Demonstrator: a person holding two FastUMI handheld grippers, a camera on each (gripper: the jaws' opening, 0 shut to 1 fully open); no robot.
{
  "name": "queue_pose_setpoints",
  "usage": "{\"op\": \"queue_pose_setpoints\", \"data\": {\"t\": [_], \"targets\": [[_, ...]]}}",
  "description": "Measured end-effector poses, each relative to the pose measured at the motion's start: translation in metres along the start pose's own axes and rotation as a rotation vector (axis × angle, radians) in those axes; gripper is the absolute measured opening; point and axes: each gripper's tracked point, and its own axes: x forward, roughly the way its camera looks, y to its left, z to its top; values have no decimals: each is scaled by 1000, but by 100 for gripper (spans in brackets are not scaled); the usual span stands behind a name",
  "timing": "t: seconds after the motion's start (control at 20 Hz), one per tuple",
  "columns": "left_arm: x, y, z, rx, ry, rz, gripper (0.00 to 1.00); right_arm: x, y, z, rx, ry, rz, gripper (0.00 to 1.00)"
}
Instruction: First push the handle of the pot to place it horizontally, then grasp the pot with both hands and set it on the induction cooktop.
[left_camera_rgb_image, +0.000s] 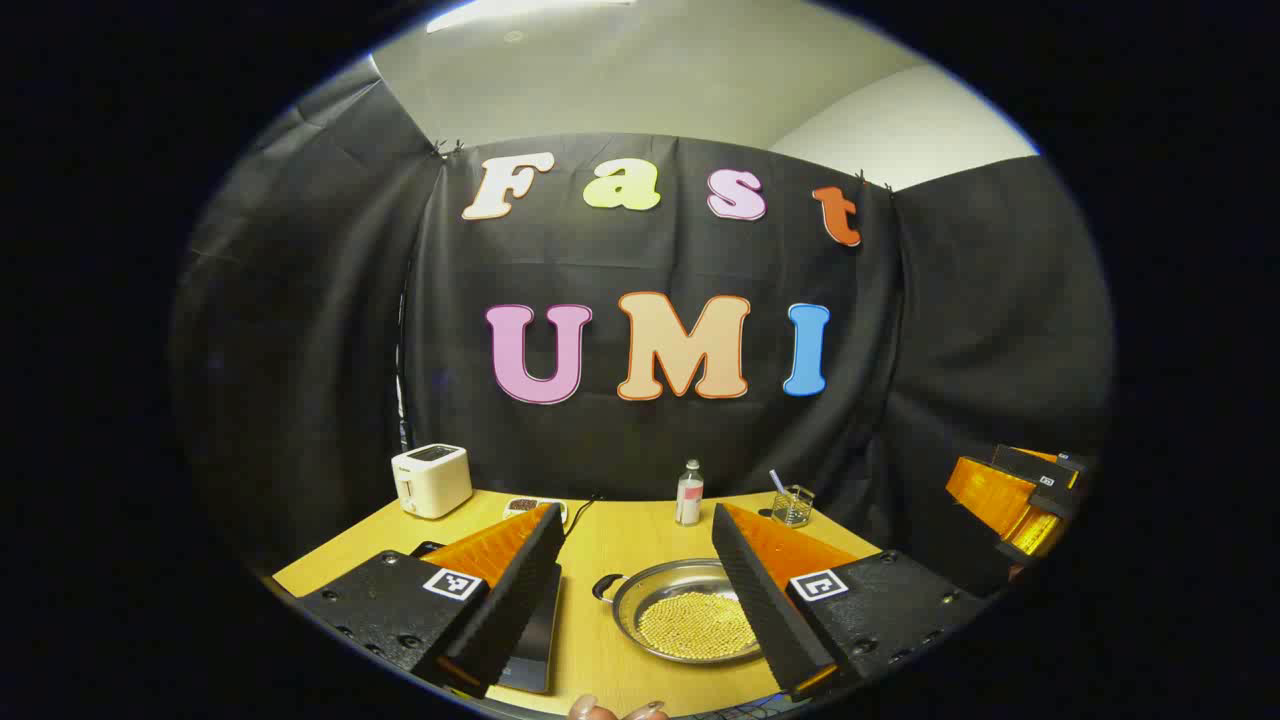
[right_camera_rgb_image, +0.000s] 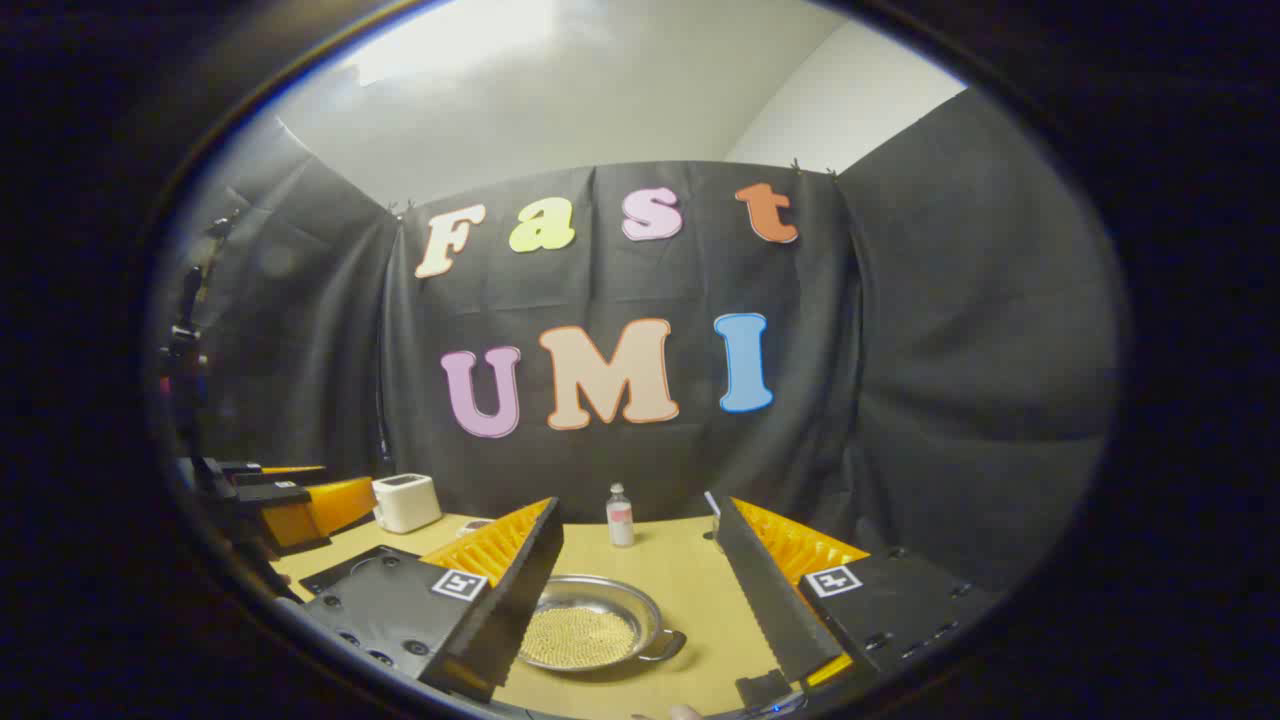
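- Resting on the wooden worktop (left_camera_rgb_image: 640, 540) is one shallow metal pot (left_camera_rgb_image: 690, 610), filled with small golden beads, well in from the back edge.
- In the left gripper view one dark loop handle (left_camera_rgb_image: 604, 586) shows on the pot's left side; in the right gripper view one handle (right_camera_rgb_image: 668, 645) shows on its right side, so two handles are counted.
- One left hand-held gripper (left_camera_rgb_image: 640, 600) hovers above the worktop with its two fingers spread wide, pinching nothing; the pot lies between them, nearer the right finger.
- One right hand-held gripper (right_camera_rgb_image: 640, 615) likewise has its two fingers spread apart and holds nothing; the pot sits just beside its left finger.
- One flat dark induction cooktop (left_camera_rgb_image: 535, 640) lies on the worktop left of the pot, partly hidden under the left gripper's left finger.
- Farther back stand one white toaster (left_camera_rgb_image: 432, 480), one small bottle (left_camera_rgb_image: 689, 493) and one clear glass cup (left_camera_rgb_image: 793, 506) holding a stick.
- Fingertips (left_camera_rgb_image: 585, 708) of a person's hand show at the bottom edge.
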Motion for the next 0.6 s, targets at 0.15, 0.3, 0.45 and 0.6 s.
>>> {"op": "queue_pose_setpoints", "data": {"t": [0.15,0.3,0.45,0.6], "targets": [[4,4,-5,13,14,-25,93,1,-2,-4,-5,18,-38,94],[12,11,-12,34,22,-64,96,2,-3,-8,-32,9,-95,94],[20,19,-14,17,27,-84,93,2,-2,-2,-61,-12,-126,94],[26,27,-2,14,0,-74,96,2,-8,19,-98,-60,-146,94]]}}
